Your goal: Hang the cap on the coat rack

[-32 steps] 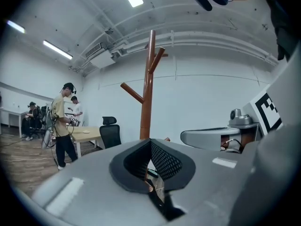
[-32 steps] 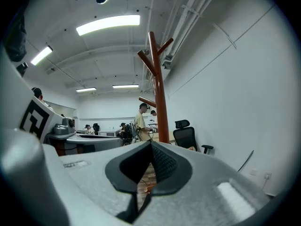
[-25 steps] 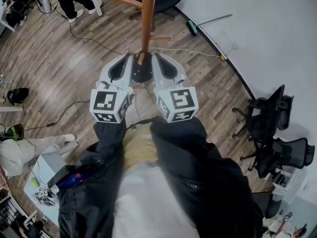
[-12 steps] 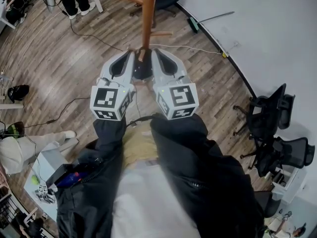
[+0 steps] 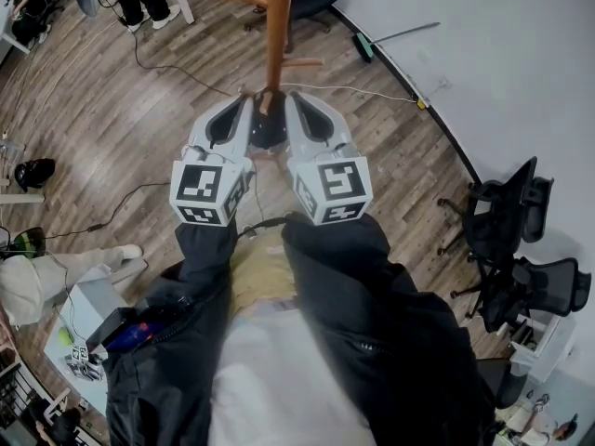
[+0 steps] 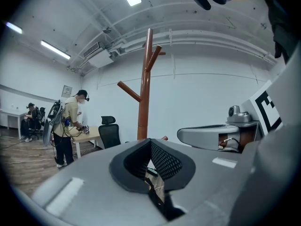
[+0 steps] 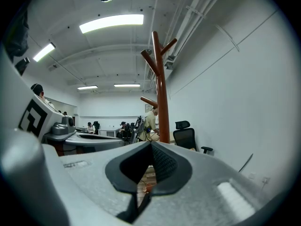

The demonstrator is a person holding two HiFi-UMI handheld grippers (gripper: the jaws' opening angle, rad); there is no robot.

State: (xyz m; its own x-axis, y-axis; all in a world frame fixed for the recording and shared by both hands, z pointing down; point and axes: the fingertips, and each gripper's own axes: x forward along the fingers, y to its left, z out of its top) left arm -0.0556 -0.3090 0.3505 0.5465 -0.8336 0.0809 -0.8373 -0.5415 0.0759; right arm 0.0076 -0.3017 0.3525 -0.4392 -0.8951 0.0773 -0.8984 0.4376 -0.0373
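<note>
The brown wooden coat rack (image 5: 276,35) stands straight ahead, its dark base (image 5: 267,134) on the floor between my two gripper tips. Its pole and slanted pegs rise in the left gripper view (image 6: 145,93) and the right gripper view (image 7: 162,93). My left gripper (image 5: 244,106) and right gripper (image 5: 291,102) are held side by side and point at the rack. Both are shut with nothing between the jaws, as seen in the left gripper (image 6: 151,144) and right gripper (image 7: 151,149) views. I see no cap in either gripper. A pale rounded thing (image 5: 20,292) lies at the far left; I cannot tell what it is.
Two black office chairs (image 5: 497,219) (image 5: 544,291) stand at the right by the white wall (image 5: 502,54). Cables (image 5: 177,74) run over the wood floor. A person (image 6: 70,126) stands by a desk and chair (image 6: 109,133) to the left. More people are far back (image 7: 124,126).
The view has crept slightly closer to the rack. Both grippers stay side by side and shut.
</note>
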